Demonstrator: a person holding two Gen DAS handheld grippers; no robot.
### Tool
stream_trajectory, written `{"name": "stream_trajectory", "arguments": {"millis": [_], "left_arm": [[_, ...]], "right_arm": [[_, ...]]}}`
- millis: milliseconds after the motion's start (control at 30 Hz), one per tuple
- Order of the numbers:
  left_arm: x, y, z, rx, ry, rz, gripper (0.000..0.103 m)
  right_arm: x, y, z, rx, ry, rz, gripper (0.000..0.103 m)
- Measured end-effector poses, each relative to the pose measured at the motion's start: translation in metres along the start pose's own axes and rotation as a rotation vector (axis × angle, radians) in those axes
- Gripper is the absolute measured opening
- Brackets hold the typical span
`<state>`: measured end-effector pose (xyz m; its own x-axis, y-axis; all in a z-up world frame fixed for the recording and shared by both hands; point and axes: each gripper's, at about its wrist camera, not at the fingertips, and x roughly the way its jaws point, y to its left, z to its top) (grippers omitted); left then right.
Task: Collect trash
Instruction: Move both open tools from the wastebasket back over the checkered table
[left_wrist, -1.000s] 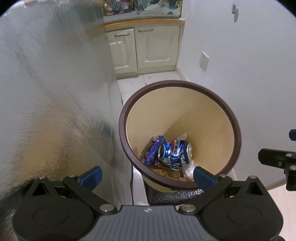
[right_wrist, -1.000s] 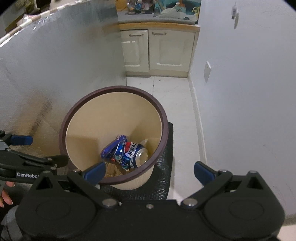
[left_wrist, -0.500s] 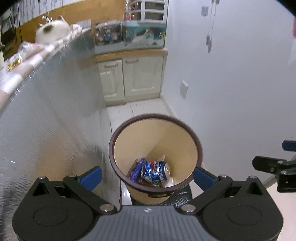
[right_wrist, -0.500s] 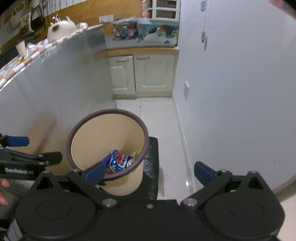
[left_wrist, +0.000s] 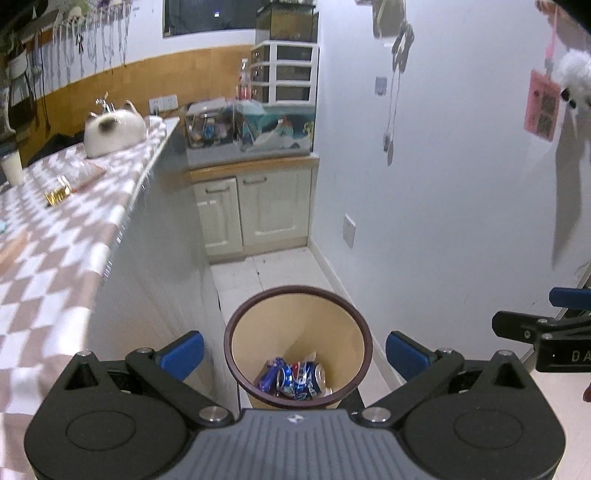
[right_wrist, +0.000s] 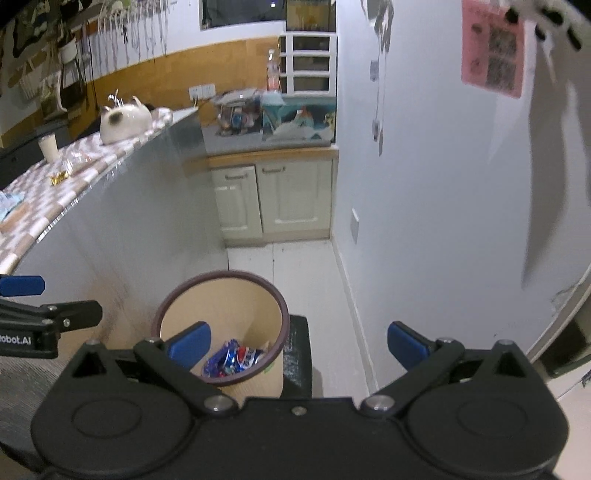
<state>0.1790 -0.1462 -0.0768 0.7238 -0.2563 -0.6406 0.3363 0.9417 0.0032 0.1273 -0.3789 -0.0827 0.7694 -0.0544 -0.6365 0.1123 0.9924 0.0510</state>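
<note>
Blue-tipped left gripper (left_wrist: 294, 350) and right gripper (right_wrist: 298, 341) both hang open and empty above the trash bin (left_wrist: 297, 291), wrappers (left_wrist: 59, 190) up-left on the bench (left_wrist: 48, 273).

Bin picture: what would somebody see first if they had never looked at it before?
First the round tan bin on the floor, right in the middle below the open left claw, with a crushed blue Pepsi can and a blue wrapper at its bottom. Next the cat-shaped teapot far back on the checkered counter at the left. The right claw is open too and holds nothing.
</note>
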Motion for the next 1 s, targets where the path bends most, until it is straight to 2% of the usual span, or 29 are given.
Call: {"name": "stream_trajectory", "arguments": {"millis": [500, 733, 1000], "left_arm": [[-0.081, 0.029, 0.016, 0.003, -0.116, 0.037, 0.103], [-0.118, 0.068, 0.023, -0.03, -0.177, 0.087, 0.103], [-0.148, 0.133, 0.037, -0.057, -0.229, 0.146, 0.103]], "right_arm": [[-0.059, 0.038, 0.028, -0.043, -0.134, 0.055, 0.103], [-0.074, 0.072, 0.048, -0.08, -0.181, 0.103, 0.103], [-0.083, 0.125, 0.075, -0.131, -0.226, 0.164, 0.103]]}}
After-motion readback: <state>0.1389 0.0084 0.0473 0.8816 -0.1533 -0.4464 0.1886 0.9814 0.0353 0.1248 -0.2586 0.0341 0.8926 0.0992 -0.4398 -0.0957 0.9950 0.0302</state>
